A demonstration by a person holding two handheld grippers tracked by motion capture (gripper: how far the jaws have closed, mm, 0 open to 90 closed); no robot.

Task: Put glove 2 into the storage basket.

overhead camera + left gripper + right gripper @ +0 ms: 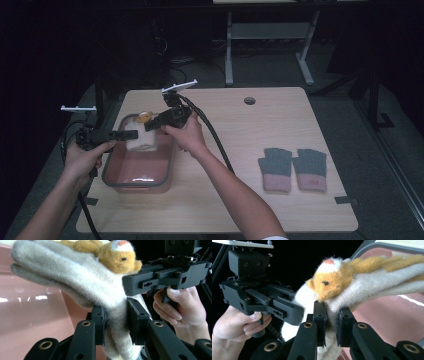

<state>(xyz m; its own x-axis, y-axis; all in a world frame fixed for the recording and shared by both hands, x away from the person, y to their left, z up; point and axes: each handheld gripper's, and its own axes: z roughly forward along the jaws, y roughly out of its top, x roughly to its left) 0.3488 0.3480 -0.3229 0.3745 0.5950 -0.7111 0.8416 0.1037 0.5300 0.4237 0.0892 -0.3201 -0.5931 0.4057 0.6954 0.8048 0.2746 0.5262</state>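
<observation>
- Both tongs grasp one cream knitted glove, holding it up over a pink-bottomed clear bin. The left gripper pinches it from the left, the right gripper from the far right edge.
- In the left gripper view, the left tongs' pads are clenched on a bunched fold of the glove. The right gripper bites the cloth just above and to the right.
- In the right gripper view, the right tongs' pads squeeze the glove's edge. The left gripper grips just beside them, on the left.
- A small orange plush animal face sits on the glove, right above both grips. The high view gives only an orange spot.
- The high view alone shows a pair of grey-and-pink gloves lying well off to the right of the tongs, on the wooden table.
- The bin lies directly beneath the glove; nothing else crowds the tongs.
</observation>
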